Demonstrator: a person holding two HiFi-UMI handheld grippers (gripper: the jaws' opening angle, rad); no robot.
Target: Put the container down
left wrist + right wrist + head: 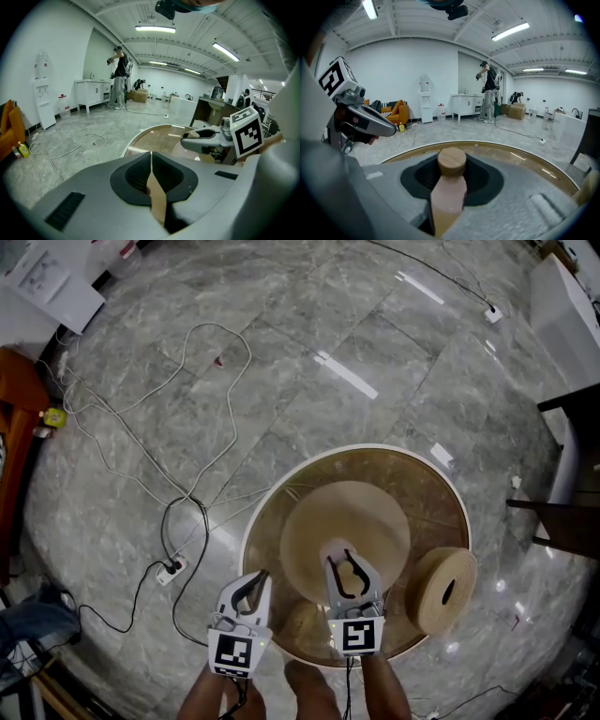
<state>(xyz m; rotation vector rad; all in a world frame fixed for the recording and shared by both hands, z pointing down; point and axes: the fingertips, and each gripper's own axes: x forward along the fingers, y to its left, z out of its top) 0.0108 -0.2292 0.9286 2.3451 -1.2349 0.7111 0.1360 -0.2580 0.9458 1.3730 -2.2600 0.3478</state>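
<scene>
Head view: over the middle of the round surface (422, 488) the wide tan container (375, 521) is held, a woven spool (442, 589) lies near the surface's right rim, the right tongs (345, 563) pinch the wooden knob (451, 161) and the left tongs (255, 579) nip a thin tan edge (157, 197), so uneven lowering could tip it or bump the spool.

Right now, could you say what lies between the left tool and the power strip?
A black cable crosses the marble floor there, in the head view.

The left gripper (255, 585) and right gripper (349, 568) meet a tan container (361, 517) over the round table (441, 474).
</scene>
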